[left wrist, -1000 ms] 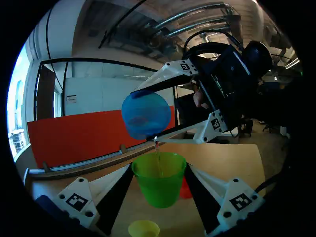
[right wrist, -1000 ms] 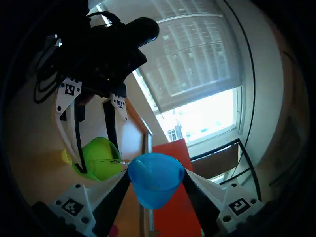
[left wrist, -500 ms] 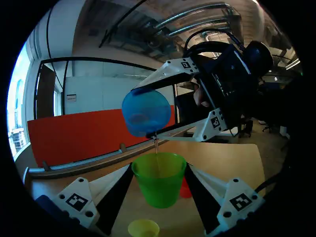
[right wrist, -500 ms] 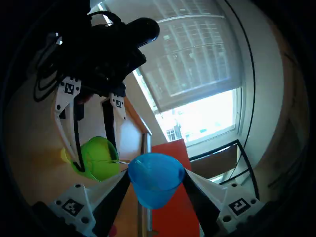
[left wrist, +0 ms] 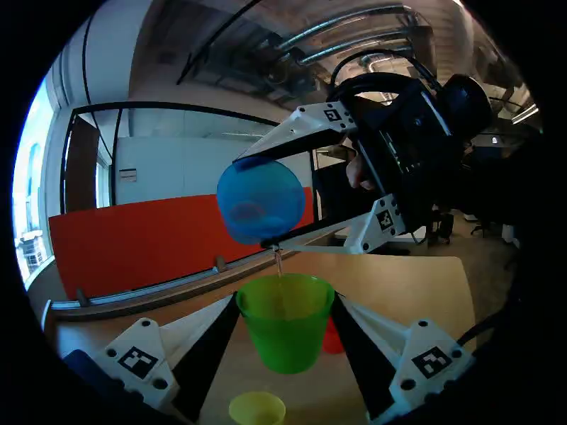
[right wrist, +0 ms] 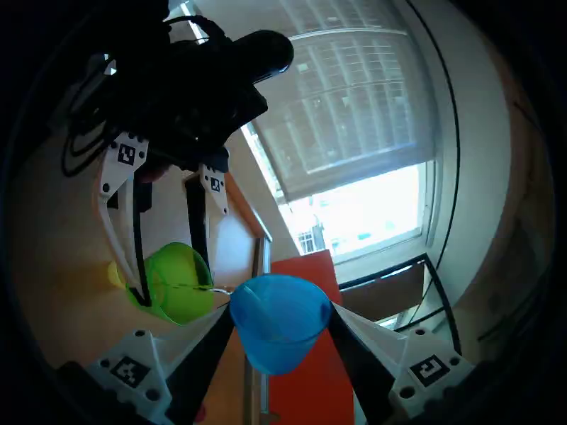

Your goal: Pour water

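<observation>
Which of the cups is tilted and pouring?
The blue cup, gripped by the right claw, tipped with a thin stream falling. The green cup in the left claw and the yellow cup below stand upright.

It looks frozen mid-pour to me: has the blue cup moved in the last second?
Yes, barely: the blue cup has edged upward against the orange wall panel behind it, still tipped over the green cup.

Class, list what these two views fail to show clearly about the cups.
Water level in the green cup: left gripper view, hidden by its own wall.
Water left in the blue cup: right gripper view, too faint to tell.
Red thing: left gripper view, mostly behind the green cup.
Yellow cup: left gripper view, cut off at the bottom.
</observation>
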`<state>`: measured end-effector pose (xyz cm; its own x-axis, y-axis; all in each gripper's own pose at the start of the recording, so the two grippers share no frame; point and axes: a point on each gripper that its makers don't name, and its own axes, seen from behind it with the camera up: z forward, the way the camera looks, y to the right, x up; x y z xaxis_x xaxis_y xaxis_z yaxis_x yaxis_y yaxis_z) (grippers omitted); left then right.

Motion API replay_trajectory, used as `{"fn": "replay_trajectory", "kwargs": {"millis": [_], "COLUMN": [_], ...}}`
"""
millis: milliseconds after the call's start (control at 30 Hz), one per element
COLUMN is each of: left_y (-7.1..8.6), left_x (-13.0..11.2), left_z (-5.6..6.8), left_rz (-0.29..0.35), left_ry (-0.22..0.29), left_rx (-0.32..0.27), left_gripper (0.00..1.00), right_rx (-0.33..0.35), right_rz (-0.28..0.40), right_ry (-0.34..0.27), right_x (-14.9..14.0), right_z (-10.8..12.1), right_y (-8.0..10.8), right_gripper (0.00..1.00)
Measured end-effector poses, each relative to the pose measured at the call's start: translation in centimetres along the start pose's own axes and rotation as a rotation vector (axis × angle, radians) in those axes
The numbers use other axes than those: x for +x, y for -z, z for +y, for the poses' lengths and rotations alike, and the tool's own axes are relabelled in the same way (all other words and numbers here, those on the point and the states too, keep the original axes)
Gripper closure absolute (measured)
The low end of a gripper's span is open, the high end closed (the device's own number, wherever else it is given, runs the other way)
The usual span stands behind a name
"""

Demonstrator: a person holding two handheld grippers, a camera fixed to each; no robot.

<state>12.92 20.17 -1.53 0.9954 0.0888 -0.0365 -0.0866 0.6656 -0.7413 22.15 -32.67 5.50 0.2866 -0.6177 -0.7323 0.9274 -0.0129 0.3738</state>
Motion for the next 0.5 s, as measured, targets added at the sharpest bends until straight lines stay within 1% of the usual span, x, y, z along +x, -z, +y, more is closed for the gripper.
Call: {"fn": "replay_trajectory", "kwargs": {"millis": [500], "left_y": [0.02], "left_x": [0.13], "left_z": [0.1], "left_rz": [0.002], "left_ry": [0.003], "left_rx": [-0.001], "left_gripper": [0.11], "right_rx": [-0.004], "right_rz": [-0.002], "right_ry": [0.027], "right_x": [-0.13], "right_z": [0.26], "right_y": [-0.07], "right_gripper": [0.08]}}
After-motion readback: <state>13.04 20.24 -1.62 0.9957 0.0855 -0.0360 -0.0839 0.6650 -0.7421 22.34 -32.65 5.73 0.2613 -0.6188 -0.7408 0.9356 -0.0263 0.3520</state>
